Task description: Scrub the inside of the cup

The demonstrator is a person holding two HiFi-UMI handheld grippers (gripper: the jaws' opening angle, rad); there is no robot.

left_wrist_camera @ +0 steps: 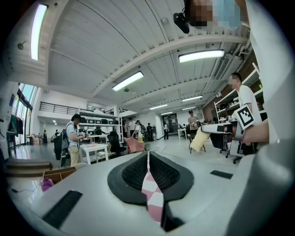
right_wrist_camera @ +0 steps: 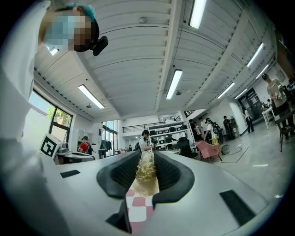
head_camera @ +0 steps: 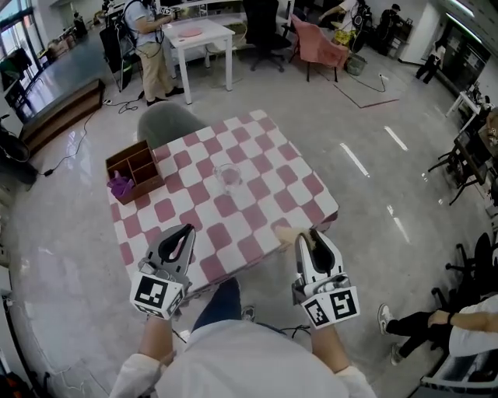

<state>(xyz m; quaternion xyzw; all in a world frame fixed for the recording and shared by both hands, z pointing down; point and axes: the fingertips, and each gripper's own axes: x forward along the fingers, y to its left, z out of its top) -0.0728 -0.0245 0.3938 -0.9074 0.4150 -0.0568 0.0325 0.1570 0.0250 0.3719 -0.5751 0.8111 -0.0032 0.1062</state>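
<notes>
Desk: cloth in pink-and-white checks.
Cup: clear, colourless glass.
Box: brown wood. Purple wad in one compartment.
Left tongs and right tongs: light grey shells, black ribbed pads, black-on-white square markers.
Scrubber between the right tongs' pads: pale straw-yellow.
Floor: glossy grey, white light streaks.

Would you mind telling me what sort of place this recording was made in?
Probably an open lab or workshop hall: a white work table, a wheeled office chair and stocked shelving, with several people at work around them.
</notes>
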